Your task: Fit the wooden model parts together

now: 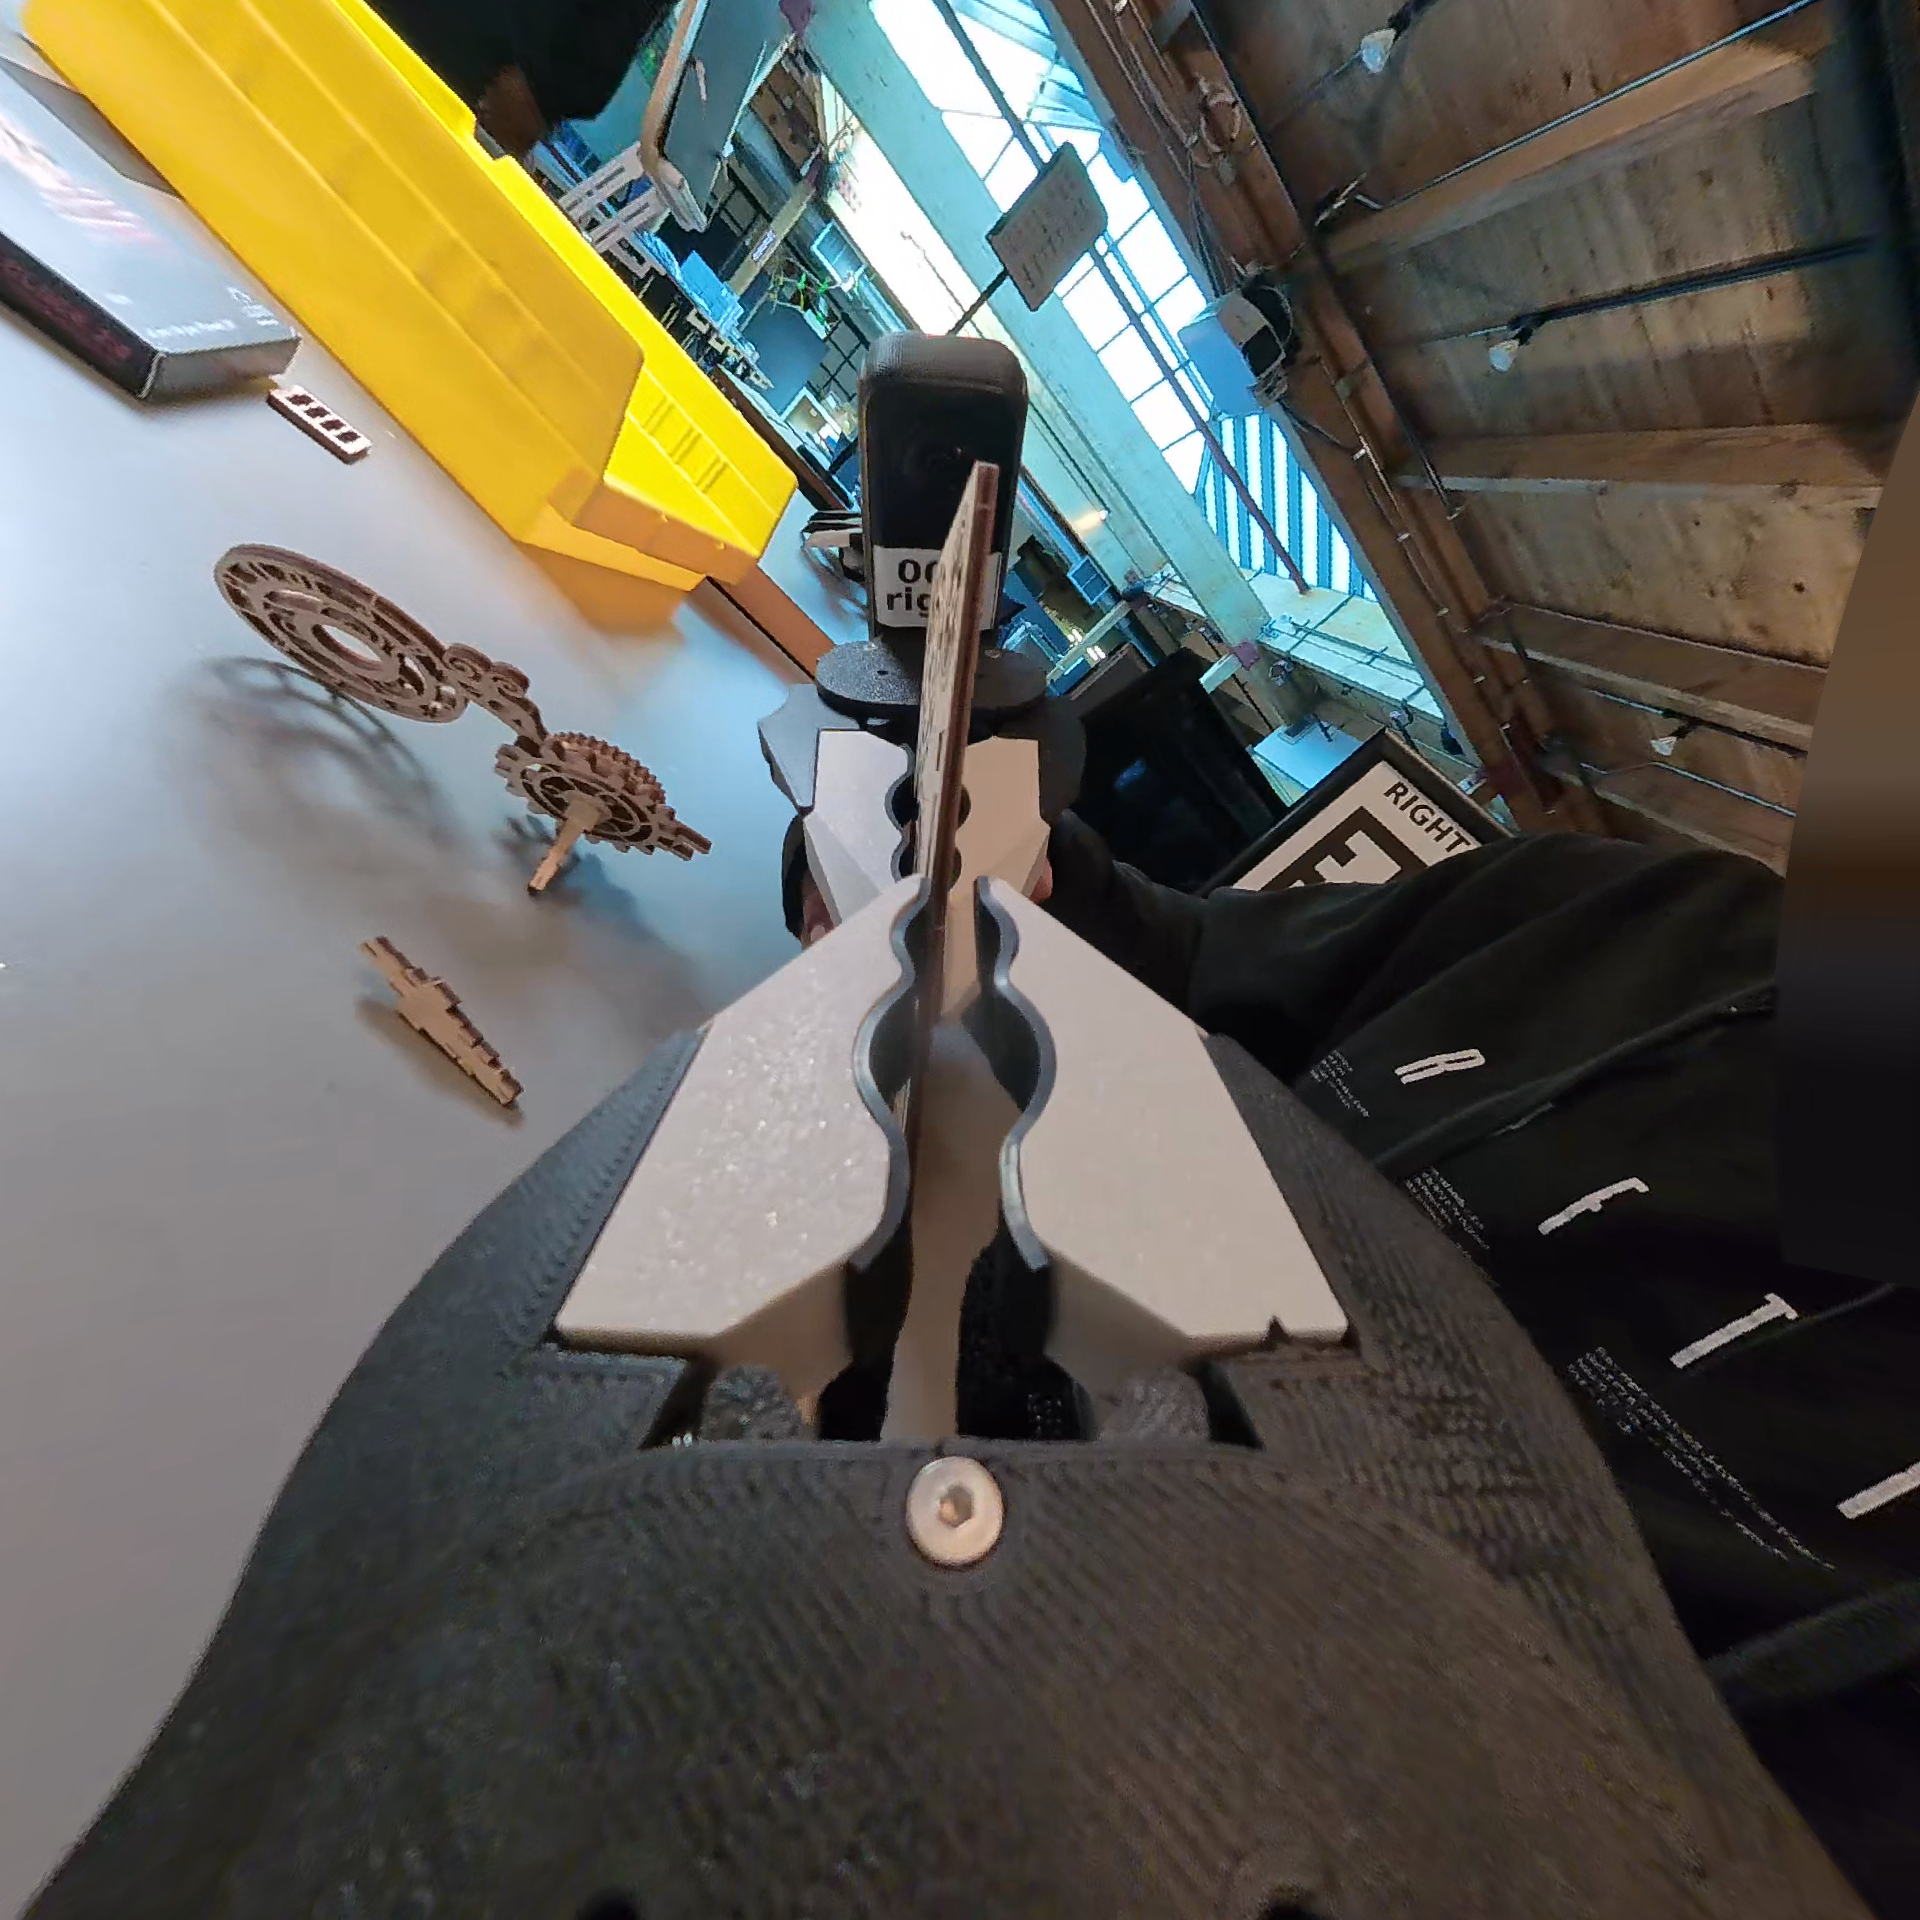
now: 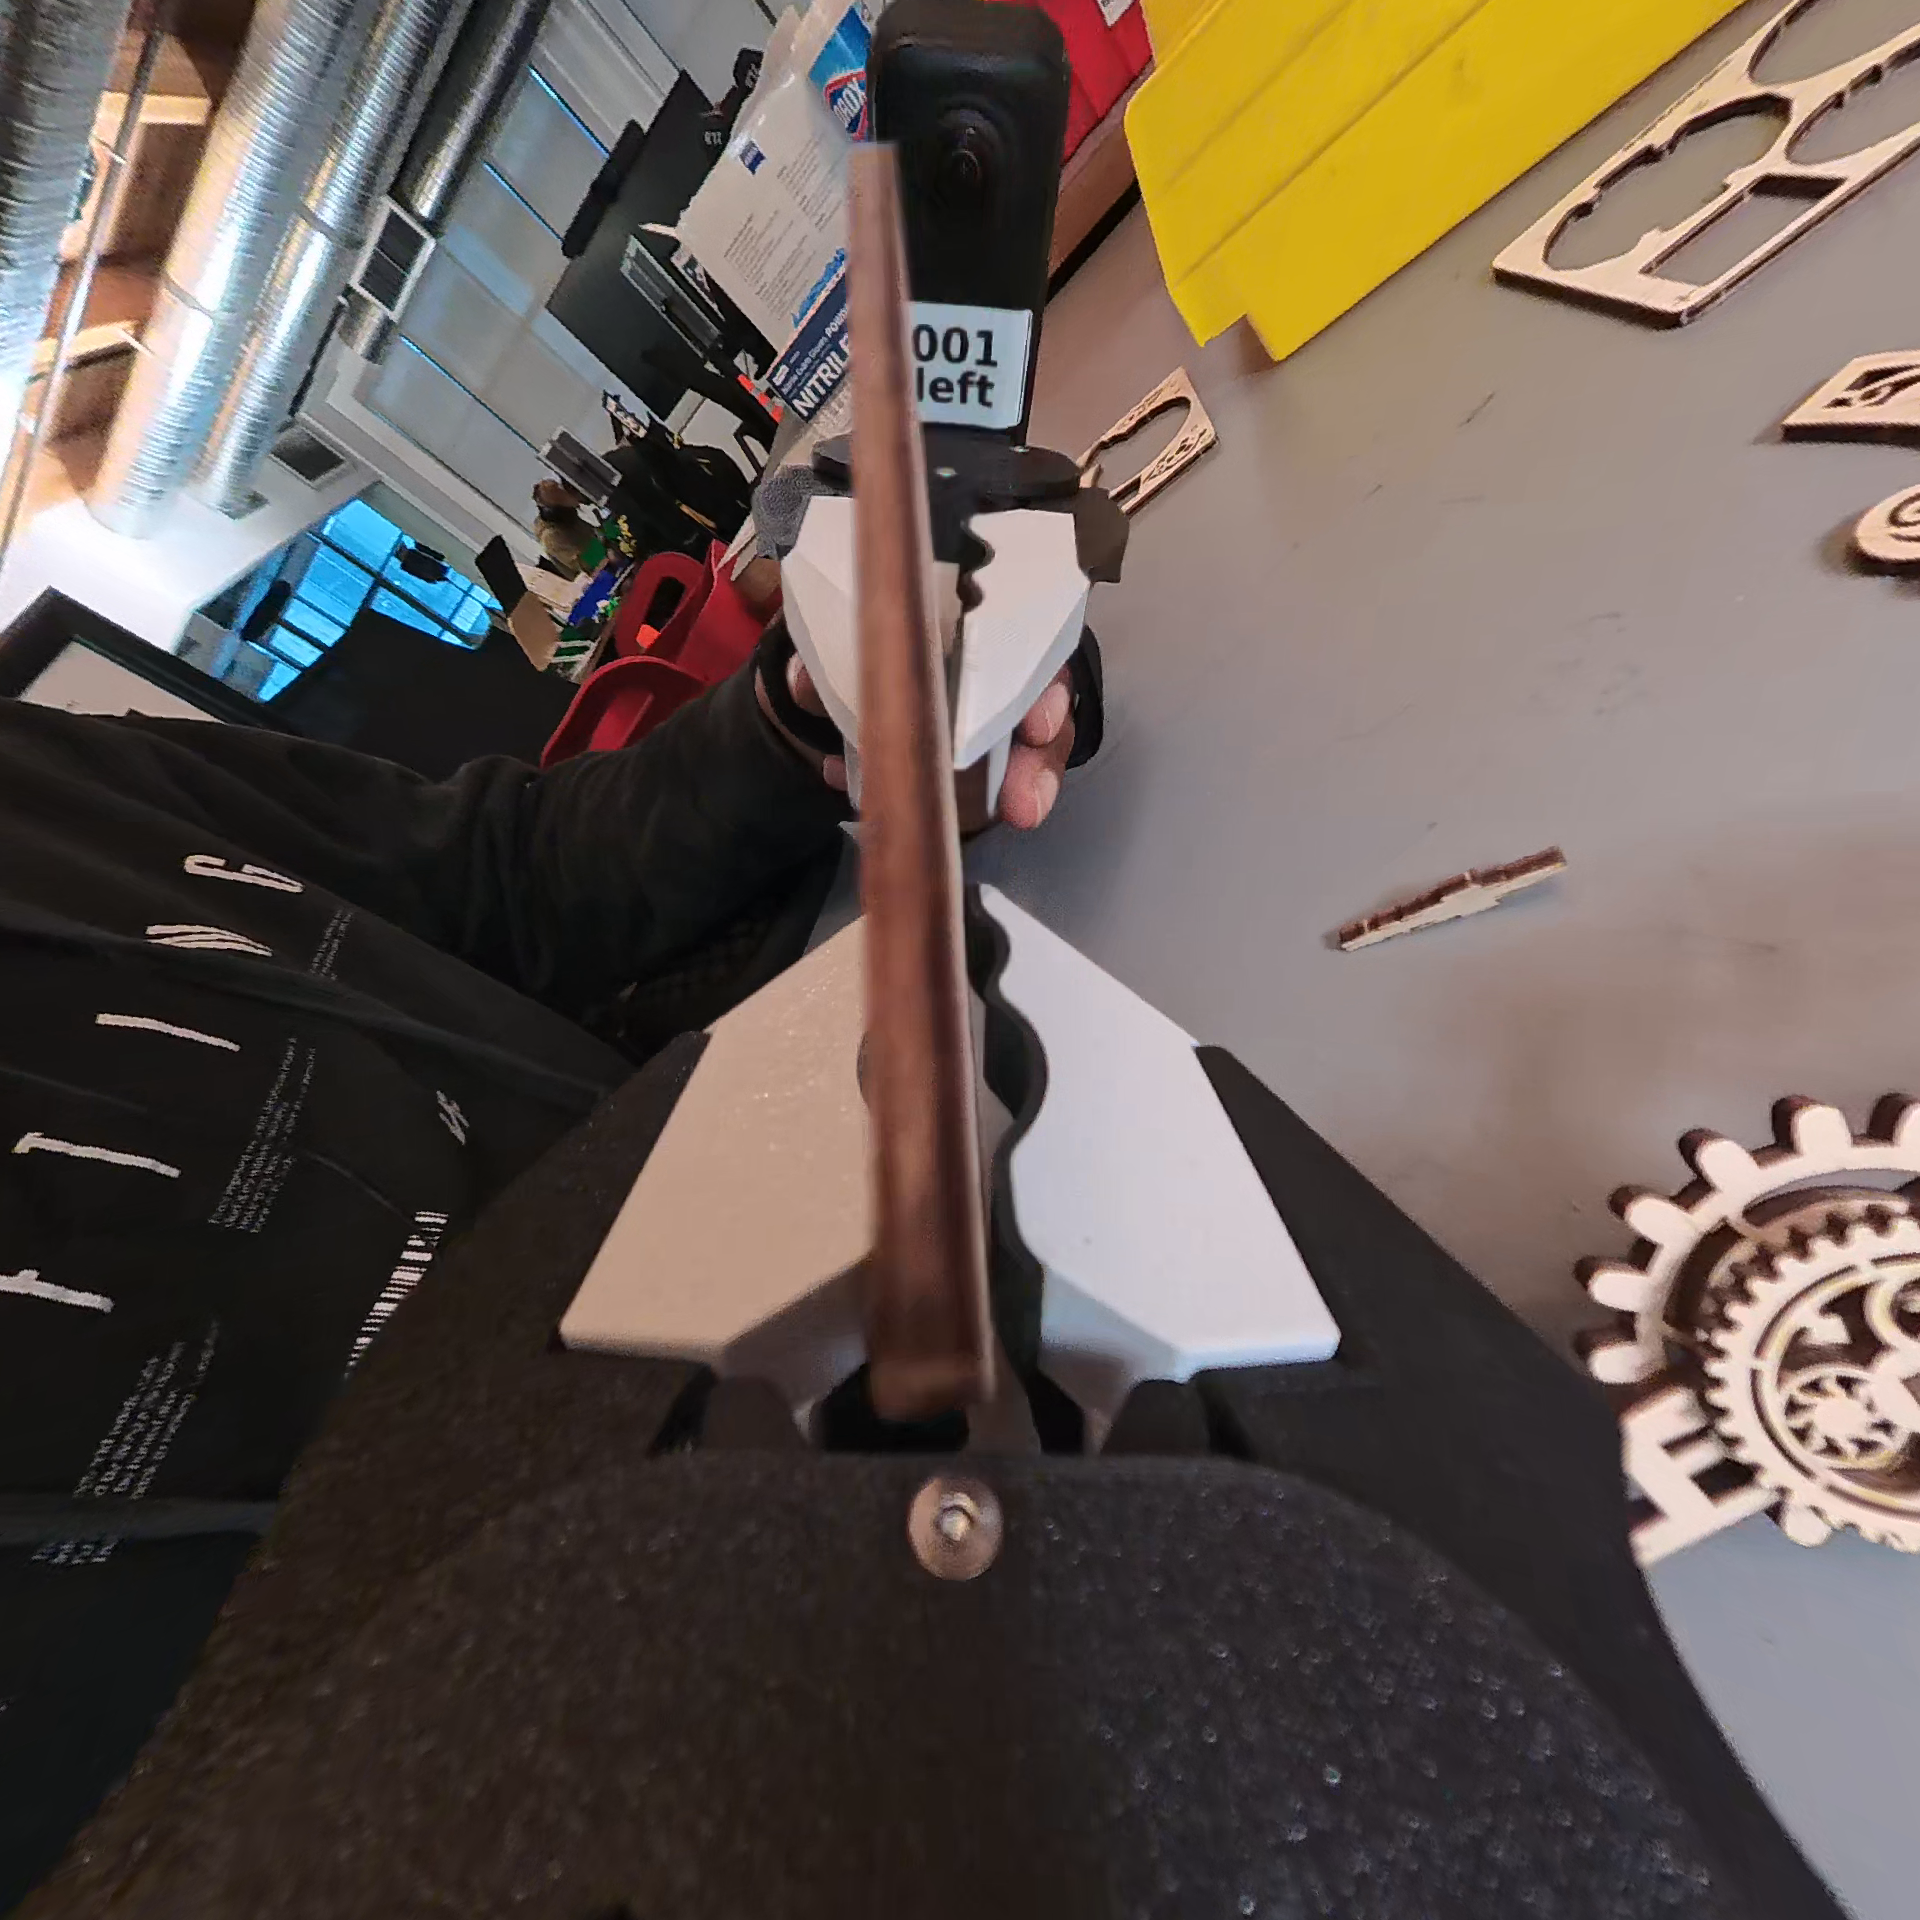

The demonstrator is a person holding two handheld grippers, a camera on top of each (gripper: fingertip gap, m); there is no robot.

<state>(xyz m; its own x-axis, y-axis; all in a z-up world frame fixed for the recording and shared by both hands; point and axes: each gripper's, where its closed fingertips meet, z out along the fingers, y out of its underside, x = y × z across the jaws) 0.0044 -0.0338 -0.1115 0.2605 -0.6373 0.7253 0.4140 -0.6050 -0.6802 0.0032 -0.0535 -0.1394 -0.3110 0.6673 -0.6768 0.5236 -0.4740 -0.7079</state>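
Left gripper (image 1: 948,914) and right gripper (image 2: 925,935), both clamped on one thin wooden sheet (image 2: 914,831), held edge-on between them above the grey table (image 2: 1455,727). Lying nearby: gear assembly (image 1: 592,790), stepped wooden strip (image 1: 442,1023), cut-out wooden frame (image 2: 1704,177), yellow bin (image 1: 416,270).

Wooden panel (image 2: 914,831) blocks both jaws

Thin wooden panel (image 1: 951,665) edge-on, airborne

Left hand-held gripper (image 1: 948,914) pinches a thin wooden sheet (image 1: 951,665) edge-on.
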